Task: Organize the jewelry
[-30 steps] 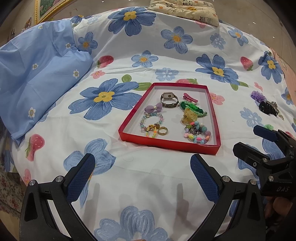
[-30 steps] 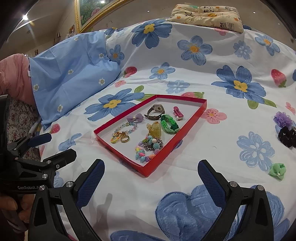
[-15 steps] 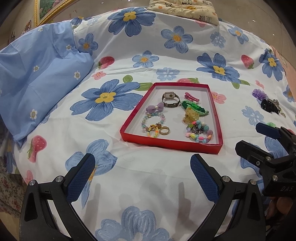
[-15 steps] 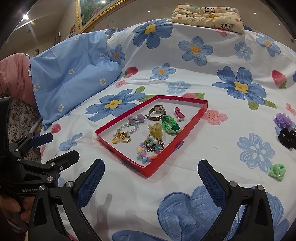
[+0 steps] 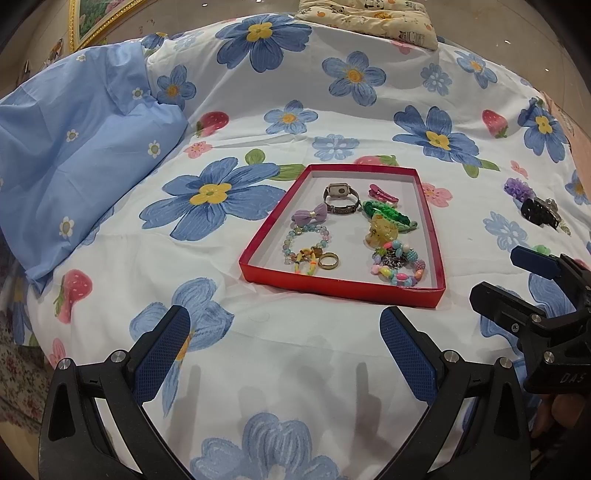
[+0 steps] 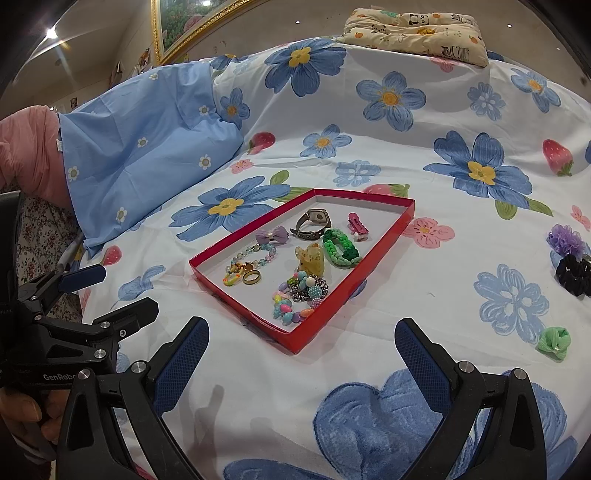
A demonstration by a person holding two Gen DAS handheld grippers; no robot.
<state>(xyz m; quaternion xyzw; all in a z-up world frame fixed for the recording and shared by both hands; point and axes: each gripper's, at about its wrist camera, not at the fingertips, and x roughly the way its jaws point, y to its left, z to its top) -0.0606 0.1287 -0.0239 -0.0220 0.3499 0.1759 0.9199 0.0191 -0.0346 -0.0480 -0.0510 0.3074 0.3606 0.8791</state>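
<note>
A red tray lies on the flowered bedspread. It holds a watch, a purple bow, a green braided bracelet, a pink clip, a yellow claw clip, a gold ring and beaded bracelets. To the tray's right lie a purple scrunchie, a black hair piece and a small green bow. My left gripper is open and empty, short of the tray's near-left side. My right gripper is open and empty at the tray's near corner.
A light blue pillow rises at the left. A cream patterned cushion lies at the far edge of the bed, with a gilt picture frame on the wall behind. The person's hand holds the left gripper's handle.
Almost nothing: the left wrist view has drifted slightly, so the tray sits a touch further right. Both grippers stay open and empty.
</note>
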